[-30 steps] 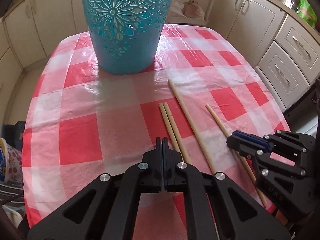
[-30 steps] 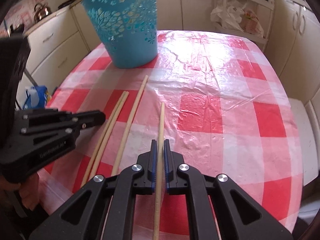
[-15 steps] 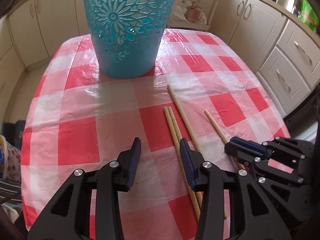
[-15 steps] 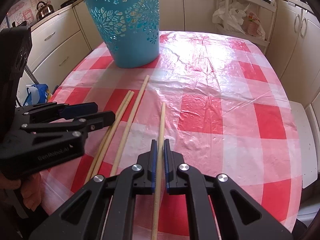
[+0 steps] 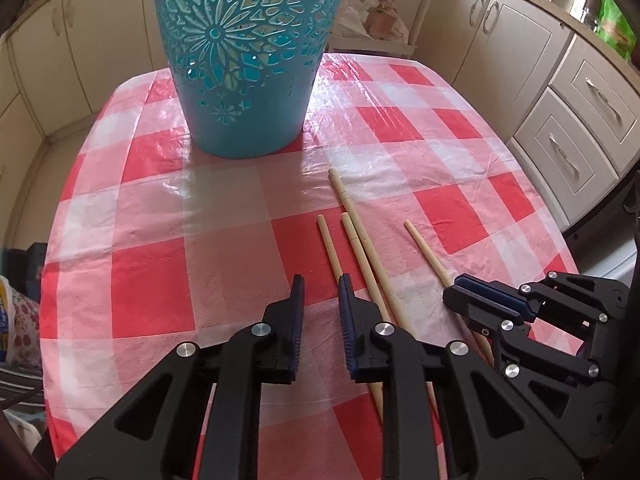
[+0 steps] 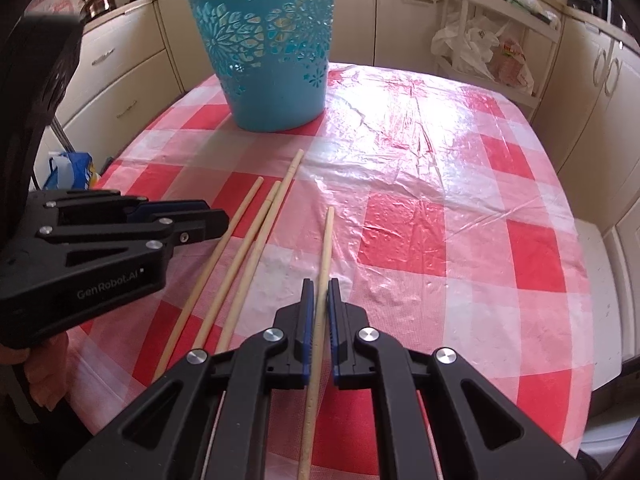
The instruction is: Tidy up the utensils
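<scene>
On the red-and-white checked tablecloth (image 5: 152, 280) the left gripper (image 5: 320, 308) is closing its jaws with nothing between them, just left of three wooden sticks (image 5: 356, 248) that lie side by side. To the right, the right gripper (image 6: 319, 312) is clenched on a fourth stick (image 6: 325, 248), which points toward the blue cut-out basket (image 6: 276, 60) at the far end of the table.

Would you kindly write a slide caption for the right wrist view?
Right gripper clamps one chopstick on the checked tablecloth; three more lie beside the left gripper.
</scene>
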`<action>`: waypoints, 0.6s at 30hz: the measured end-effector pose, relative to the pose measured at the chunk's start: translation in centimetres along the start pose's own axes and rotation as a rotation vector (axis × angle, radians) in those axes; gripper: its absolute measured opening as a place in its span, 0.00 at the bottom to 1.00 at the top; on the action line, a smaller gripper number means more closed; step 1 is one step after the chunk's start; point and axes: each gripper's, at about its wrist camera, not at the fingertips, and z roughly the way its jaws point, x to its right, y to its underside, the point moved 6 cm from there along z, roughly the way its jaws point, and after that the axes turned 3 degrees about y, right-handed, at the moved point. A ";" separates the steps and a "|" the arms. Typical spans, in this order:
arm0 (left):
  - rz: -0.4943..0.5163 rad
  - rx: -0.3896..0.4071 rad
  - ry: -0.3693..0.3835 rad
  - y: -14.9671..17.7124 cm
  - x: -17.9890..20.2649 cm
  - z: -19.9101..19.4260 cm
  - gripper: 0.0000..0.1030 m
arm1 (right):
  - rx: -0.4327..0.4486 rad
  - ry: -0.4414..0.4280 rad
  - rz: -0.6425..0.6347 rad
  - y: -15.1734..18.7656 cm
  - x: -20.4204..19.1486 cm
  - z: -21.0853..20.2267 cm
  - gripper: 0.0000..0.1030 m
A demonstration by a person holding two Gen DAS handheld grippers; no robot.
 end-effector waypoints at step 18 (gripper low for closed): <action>0.036 -0.029 0.015 0.2 0.1 0.2 0.02 | 0.004 0.025 -0.058 0.0 -0.5 0.0 0.08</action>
